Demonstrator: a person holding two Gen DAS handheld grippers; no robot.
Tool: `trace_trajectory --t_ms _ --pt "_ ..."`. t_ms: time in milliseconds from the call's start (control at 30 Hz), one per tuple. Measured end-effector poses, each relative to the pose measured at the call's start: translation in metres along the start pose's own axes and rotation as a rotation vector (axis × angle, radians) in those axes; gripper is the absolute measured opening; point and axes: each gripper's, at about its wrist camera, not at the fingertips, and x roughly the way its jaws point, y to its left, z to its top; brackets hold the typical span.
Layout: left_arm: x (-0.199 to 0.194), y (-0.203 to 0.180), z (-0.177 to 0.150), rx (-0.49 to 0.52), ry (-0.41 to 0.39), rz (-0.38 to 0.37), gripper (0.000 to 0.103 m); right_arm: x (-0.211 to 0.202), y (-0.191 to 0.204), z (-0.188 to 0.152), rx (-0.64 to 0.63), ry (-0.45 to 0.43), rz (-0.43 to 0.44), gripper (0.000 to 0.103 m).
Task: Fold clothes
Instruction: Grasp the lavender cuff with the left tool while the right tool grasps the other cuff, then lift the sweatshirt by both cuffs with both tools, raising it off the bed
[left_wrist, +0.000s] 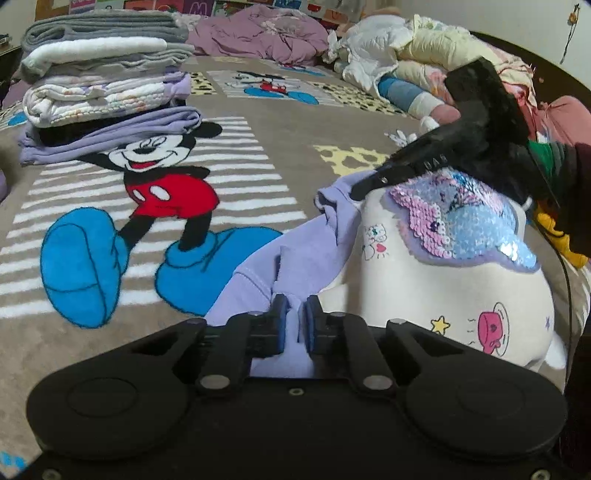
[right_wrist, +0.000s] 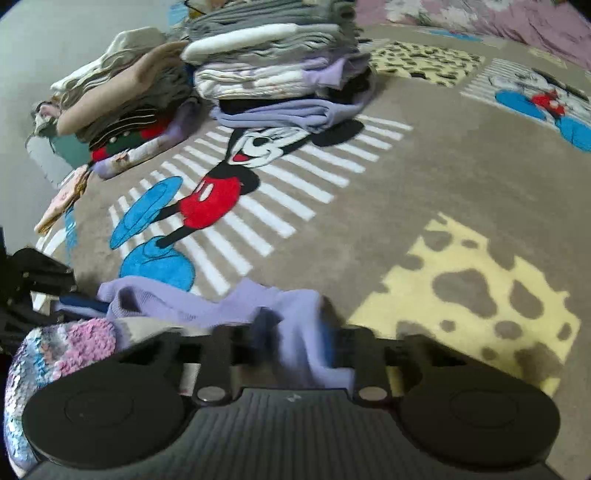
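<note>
Sweatshirt, white body with lilac sleeves and a sequin patch on the chest, is held up over the cartoon-mouse blanket, bunched rather than flat; its lower part runs behind the gripper housing in the left wrist view, so hem and full outline can't be read. Left gripper: blue pads nearly together, clamped on a fold of lilac fabric, probably a sleeve or the shoulder seam, hard to say which. Right gripper: its own view is motion-blurred at the fingertips, lilac cloth draped over and between the fingers, one blue pad barely visible, looks pinched on the sweatshirt. In the left view the right gripper shows as a black body coming in from the right edge with its tip at the collar area; the person holding it is cut off, only a dark sleeve in frame. Folded stack of grey, white and lilac items sits at the far left of the blanket, well apart from the sweatshirt. A second, lower pile beside it is only visible from the right wrist, contents blurred. Unfolded heap at the far right, partly blocked by the right gripper. Purple duvet along the back
</note>
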Motion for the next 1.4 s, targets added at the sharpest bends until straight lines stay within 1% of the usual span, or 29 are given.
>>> trace_trajectory --t_ms 67,100,233,367,500,633,767,933,1100,1300,1400 --pt "-0.006 -0.001 0.001 -0.003 -0.026 0.003 0.007 -0.009 0.010 -0.003 -0.052 -0.010 -0.022 0.013" --pt "-0.010 -0.001 0.002 -0.005 -0.040 0.004 0.007 -0.014 0.015 -0.005 -0.075 -0.020 -0.040 0.012" --pt "-0.025 -0.005 0.005 -0.006 -0.104 0.000 0.007 -0.044 0.029 -0.012 -0.120 -0.092 -0.100 0.012" --pt "-0.040 -0.012 0.008 -0.001 -0.165 0.007 0.007 -0.079 0.048 -0.021 -0.154 -0.168 -0.122 0.010" --pt "-0.063 -0.019 0.009 -0.019 -0.229 0.004 0.007 -0.111 0.071 -0.027 -0.191 -0.231 -0.142 0.009" --pt "-0.082 -0.027 0.011 -0.054 -0.273 -0.013 0.007 -0.145 0.096 -0.035 -0.217 -0.309 -0.167 0.008" --pt "-0.098 -0.040 0.023 -0.044 -0.296 -0.009 0.006 -0.176 0.116 -0.041 -0.235 -0.378 -0.188 0.008" --pt "-0.119 -0.059 0.050 0.022 -0.328 0.019 0.006 -0.210 0.131 -0.042 -0.255 -0.445 -0.216 0.008" --pt "-0.133 -0.072 0.091 0.118 -0.358 0.082 0.006 -0.240 0.135 -0.033 -0.259 -0.507 -0.250 0.008" --pt "-0.131 -0.078 0.143 0.219 -0.367 0.154 0.006 -0.265 0.130 -0.005 -0.275 -0.554 -0.295 0.007" --pt "-0.124 -0.078 0.167 0.260 -0.367 0.191 0.006 -0.269 0.118 0.011 -0.262 -0.570 -0.319 0.006"
